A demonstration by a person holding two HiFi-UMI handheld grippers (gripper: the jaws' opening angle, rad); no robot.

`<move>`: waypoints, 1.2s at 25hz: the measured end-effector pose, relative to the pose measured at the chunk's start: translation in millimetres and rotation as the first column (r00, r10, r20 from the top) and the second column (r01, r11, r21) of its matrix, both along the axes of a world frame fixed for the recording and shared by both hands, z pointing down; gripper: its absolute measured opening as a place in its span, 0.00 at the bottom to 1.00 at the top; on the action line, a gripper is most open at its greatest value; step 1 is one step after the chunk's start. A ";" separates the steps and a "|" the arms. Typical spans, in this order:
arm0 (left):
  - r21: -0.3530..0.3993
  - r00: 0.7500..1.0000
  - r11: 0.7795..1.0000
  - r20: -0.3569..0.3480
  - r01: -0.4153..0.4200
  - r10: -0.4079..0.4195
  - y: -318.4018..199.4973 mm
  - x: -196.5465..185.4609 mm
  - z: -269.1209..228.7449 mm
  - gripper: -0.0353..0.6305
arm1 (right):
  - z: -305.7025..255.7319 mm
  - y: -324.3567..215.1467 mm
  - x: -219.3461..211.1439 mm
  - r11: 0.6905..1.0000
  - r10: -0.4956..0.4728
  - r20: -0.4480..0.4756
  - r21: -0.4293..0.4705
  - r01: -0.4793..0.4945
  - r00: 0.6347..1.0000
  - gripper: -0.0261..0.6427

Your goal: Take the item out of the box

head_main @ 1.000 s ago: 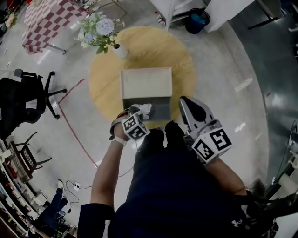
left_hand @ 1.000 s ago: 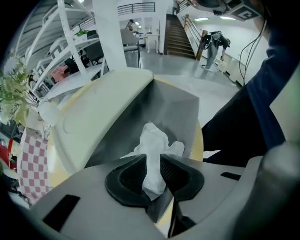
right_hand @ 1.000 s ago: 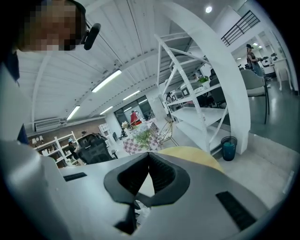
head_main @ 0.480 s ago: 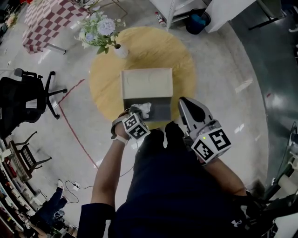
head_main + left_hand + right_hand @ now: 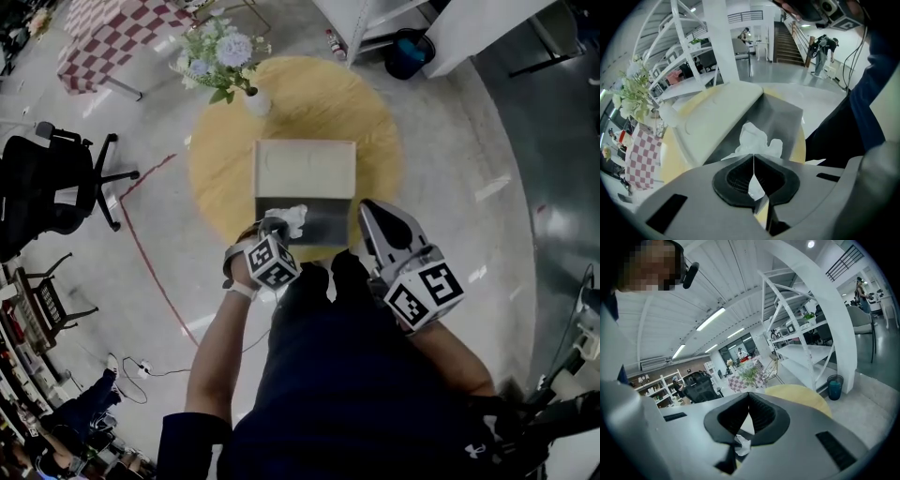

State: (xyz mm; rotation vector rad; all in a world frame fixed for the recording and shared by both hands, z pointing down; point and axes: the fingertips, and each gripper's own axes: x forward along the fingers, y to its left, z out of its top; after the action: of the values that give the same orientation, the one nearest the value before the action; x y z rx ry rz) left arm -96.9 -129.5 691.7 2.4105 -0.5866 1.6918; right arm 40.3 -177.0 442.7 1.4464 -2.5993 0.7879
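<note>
Two grippers hang at the near edge of the round yellow table (image 5: 375, 122), each cube printed with a black-and-white square marker. The left gripper (image 5: 272, 225) has its jaws pressed together on the white tissue (image 5: 292, 218), which sticks up from the near end of the box (image 5: 305, 169). Just right of the box, the right gripper (image 5: 380, 217) has its jaws together, apart from the tissue.

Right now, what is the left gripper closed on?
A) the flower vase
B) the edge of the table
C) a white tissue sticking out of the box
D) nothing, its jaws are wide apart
C: in the left gripper view, the left gripper has its jaws shut on the white tissue rising from the box.
</note>
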 end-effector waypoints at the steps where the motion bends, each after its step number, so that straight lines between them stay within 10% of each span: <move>1: 0.015 1.000 1.000 -0.008 0.008 -0.008 -0.8 0.1 -5.9 0.08 | -0.9 0.2 -1.6 1.000 -0.007 0.000 0.003 0.007 1.000 0.06; 8: 0.107 0.987 0.987 -0.122 0.121 -0.108 -9.8 3.9 -63.3 0.08 | -9.8 1.8 -7.8 0.999 -0.044 0.002 0.026 0.044 0.999 0.06; 19: 0.183 0.881 0.921 -0.401 0.344 -0.249 -14.8 11.2 -176.3 0.08 | -27.8 7.1 -8.5 0.994 -0.080 0.001 0.070 0.079 0.997 0.06; 22: 0.144 0.798 0.892 -0.524 0.428 -0.299 -15.2 12.0 -207.0 0.08 | -35.8 7.2 -9.0 0.993 -0.082 -0.003 0.089 0.082 0.997 0.06; 27: 0.016 0.564 0.823 -0.736 0.567 -0.374 -15.9 10.0 -258.9 0.08 | -54.8 9.3 -13.1 0.986 -0.097 -0.007 0.134 0.097 0.995 0.06; 30: 0.048 0.543 0.815 -0.768 0.578 -0.340 -13.1 13.8 -282.5 0.08 | -64.7 10.6 -15.6 0.982 -0.108 -0.004 0.159 0.107 0.994 0.06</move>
State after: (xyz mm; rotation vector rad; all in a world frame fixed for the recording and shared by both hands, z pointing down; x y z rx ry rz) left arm -83.0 -142.6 409.2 2.4917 -1.2456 0.3424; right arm 24.7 -166.4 378.1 1.3263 -2.7724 0.5849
